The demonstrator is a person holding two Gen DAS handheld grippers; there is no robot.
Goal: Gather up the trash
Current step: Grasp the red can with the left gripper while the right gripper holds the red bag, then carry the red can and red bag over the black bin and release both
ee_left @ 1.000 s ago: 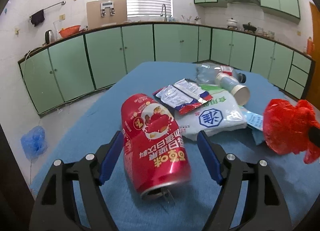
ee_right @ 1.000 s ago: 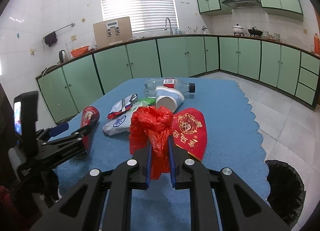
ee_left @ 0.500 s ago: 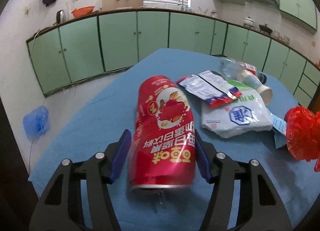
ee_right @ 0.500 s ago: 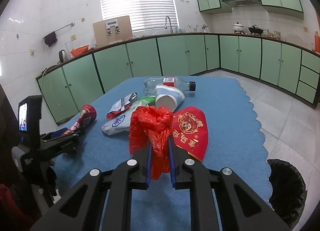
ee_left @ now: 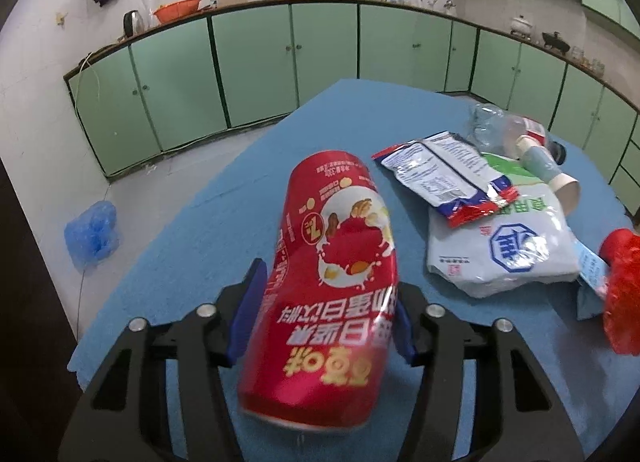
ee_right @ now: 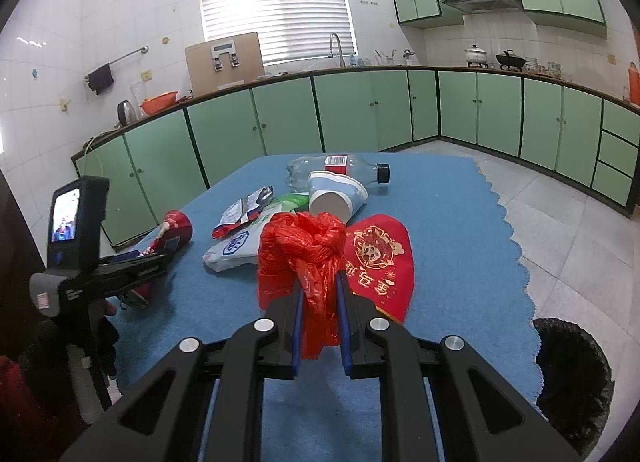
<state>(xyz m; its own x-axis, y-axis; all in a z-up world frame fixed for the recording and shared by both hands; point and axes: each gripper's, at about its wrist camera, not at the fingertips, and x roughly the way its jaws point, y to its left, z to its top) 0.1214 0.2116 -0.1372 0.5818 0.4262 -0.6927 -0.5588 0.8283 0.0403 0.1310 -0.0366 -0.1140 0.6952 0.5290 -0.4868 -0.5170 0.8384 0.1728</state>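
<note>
Left wrist view: left gripper (ee_left: 322, 314) jaws just closing, now pinching red can (ee_left: 334, 282) at lower centre, blurred; slick can risking slipping out. Right gripper (ee_right: 320, 326) clamping red bag (ee_right: 304, 258); bin (ee_right: 572, 378) sitting lower right.

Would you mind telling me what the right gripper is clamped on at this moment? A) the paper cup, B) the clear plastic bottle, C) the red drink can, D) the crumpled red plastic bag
D: in the right wrist view the right gripper has its blue pads pressed against the crumpled red plastic bag, which bunches up between them above the blue tablecloth.
</note>
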